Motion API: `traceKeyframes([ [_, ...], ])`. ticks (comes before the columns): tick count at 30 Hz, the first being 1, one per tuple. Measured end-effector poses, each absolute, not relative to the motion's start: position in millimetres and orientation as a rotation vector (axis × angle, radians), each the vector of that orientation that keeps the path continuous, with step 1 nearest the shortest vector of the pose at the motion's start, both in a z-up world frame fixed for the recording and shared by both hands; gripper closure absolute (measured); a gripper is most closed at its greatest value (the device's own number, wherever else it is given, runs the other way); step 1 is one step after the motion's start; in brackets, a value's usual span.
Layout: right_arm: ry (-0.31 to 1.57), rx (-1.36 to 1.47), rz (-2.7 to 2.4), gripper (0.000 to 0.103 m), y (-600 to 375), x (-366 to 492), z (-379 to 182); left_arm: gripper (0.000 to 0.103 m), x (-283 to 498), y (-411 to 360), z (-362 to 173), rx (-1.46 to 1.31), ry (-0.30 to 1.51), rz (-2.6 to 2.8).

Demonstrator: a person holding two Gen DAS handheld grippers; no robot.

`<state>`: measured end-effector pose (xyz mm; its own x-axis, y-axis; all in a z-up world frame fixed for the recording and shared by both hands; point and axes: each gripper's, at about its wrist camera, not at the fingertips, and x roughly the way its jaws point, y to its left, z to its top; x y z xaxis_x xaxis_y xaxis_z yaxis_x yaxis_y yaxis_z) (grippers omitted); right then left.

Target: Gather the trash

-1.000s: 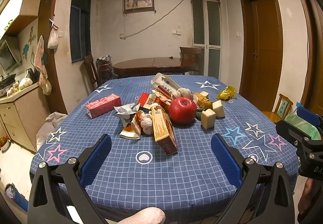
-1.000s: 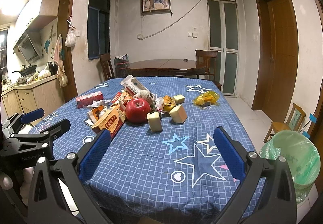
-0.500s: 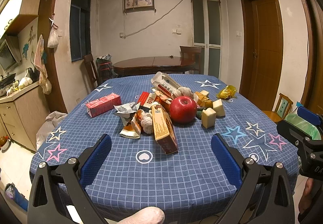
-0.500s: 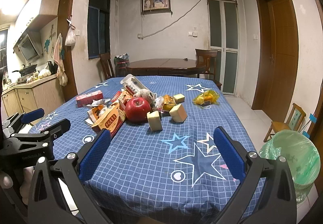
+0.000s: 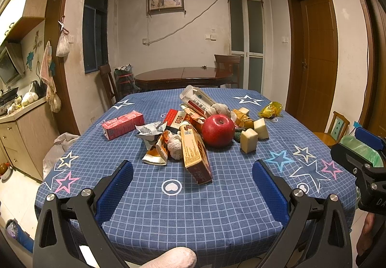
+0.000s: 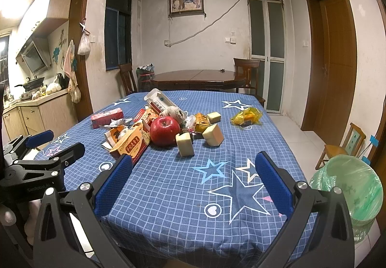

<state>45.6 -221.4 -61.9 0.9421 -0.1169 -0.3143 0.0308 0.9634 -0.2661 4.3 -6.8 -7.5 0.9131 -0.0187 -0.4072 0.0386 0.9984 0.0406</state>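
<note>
A: Where is the trash pile?
B: Mid tabletop, ahead of both tongs, left and right, each spread apart, empty.
A: The room?
B: A dining room; green-lined bin at right

my left gripper: jaws wide, empty | trash pile ahead on table | my right gripper at right edge

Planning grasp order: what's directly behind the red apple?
Behind the apple: a gauze-like white wad and a tilted white carton. The apple hides their lower parts and whatever lies beneath.
</note>
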Motion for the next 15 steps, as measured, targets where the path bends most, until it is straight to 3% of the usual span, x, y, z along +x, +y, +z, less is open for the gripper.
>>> traceKeyframes([
  [15,0.337,-0.261,-0.077,0.005,-221.4,45.6,-61.8,0.005,4.7,-7.5,-8.7,0.049,0.421,-0.029],
])
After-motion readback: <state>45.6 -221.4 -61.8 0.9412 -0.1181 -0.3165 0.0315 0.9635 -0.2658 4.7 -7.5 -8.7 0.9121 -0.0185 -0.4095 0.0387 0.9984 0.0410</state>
